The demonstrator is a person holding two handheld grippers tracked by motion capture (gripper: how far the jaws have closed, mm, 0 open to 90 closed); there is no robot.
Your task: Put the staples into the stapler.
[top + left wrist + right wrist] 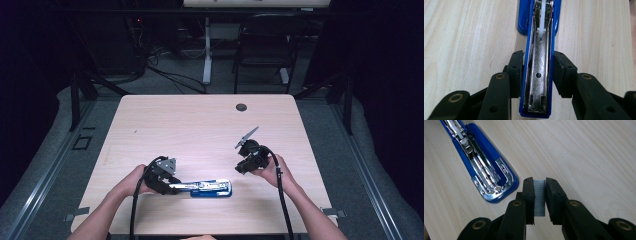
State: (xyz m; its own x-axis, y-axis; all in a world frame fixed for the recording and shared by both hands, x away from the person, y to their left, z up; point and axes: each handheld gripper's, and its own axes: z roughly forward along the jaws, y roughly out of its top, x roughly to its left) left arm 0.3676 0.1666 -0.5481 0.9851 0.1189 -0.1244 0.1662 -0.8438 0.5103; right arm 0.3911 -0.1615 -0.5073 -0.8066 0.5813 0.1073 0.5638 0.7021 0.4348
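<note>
1. The pale wooden table has a smooth top with fine grain lines and a small round dark hole at its far side. Around it is a dark room with grey floor, a black chair and loose cables behind.
2. The high view shows a person's 2 bare forearms coming in, each hand holding a black gripper. The left gripper lies low on the table; the right gripper is held up, well apart from the left one.
3. The blue plastic stapler with a shiny metal inside lies opened flat on the table. In the left gripper view it sits right between the jaws, and the left gripper is clamped on its blue sides. This view shows the long silver tray and a small white plastic pusher in front of the jaws.
4. The right gripper view shows the grey metal strip of staples, a flat block with thin lines. The right gripper is squeezed on it from both sides.
5. In that view the stapler's rounded end lies just beside the jaws, to their left, not touching the staples.
</note>
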